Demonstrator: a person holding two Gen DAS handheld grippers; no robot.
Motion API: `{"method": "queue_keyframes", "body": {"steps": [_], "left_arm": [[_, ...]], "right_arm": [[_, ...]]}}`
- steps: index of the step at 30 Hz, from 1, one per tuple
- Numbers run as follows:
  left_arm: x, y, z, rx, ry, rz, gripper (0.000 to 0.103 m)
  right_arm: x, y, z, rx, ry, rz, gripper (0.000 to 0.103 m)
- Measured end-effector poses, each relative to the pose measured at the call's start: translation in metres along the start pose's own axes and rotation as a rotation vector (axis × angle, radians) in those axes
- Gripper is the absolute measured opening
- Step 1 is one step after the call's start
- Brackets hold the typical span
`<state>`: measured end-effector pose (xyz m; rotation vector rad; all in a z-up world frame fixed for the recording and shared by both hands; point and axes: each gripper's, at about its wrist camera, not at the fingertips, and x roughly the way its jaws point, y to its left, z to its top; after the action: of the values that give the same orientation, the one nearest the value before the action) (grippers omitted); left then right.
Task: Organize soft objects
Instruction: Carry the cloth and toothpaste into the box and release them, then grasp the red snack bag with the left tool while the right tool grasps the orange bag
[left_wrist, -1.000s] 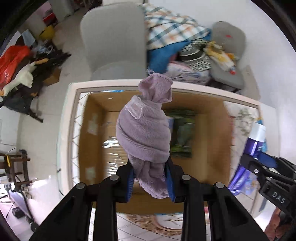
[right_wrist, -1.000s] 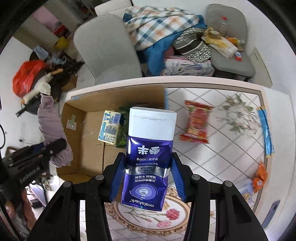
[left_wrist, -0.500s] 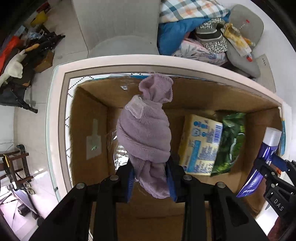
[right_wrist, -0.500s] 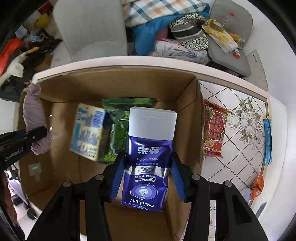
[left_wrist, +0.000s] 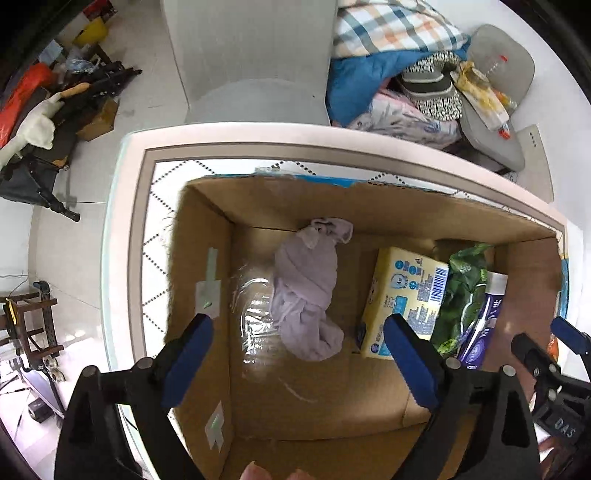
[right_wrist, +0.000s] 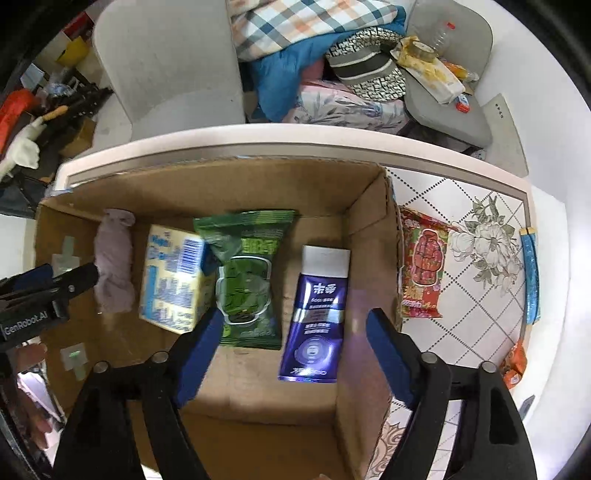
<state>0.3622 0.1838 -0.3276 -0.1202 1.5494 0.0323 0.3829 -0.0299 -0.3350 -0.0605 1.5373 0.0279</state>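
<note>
An open cardboard box stands on the table. A rolled lilac towel lies on its floor at the left. Beside it lie a yellow tissue pack, a green pouch and a blue toothpaste tube. My left gripper is open and empty above the towel. My right gripper is open and empty above the tube.
A red snack packet, a blue strip packet and an orange packet lie on the tiled table right of the box. Beyond the table stand a grey chair and a pile of bedding.
Both grippers opened. The towel dropped from the left gripper onto the box floor. The toothpaste tube dropped from the right gripper into the box next to the green pouch.
</note>
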Motion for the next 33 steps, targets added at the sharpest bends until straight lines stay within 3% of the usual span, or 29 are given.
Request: {"method": "queue_keyframes", "body": {"steps": [2,8,15,22,33], "left_arm": [[-0.008,0.001,-0.008,-0.004,-0.012,-0.011,0.094],[-0.04,0.001,-0.042,-0.005,-0.096,-0.005,0.1],[-0.077,0.001,-0.086,-0.011,-0.184,0.032,0.1],[-0.117,-0.007,-0.134,0.003,-0.259,0.053,0.1],[-0.155,-0.02,-0.192,-0.011,-0.288,0.023,0.1]], "right_arm": [[-0.005,0.002,-0.004,-0.005,-0.01,0.002,0.098],[-0.019,0.007,-0.03,-0.014,-0.022,0.033,0.1],[-0.038,0.009,-0.077,-0.005,-0.055,0.078,0.1],[-0.088,0.005,-0.128,0.008,-0.152,0.104,0.1],[-0.152,-0.004,-0.191,0.006,-0.252,0.169,0.1]]}}
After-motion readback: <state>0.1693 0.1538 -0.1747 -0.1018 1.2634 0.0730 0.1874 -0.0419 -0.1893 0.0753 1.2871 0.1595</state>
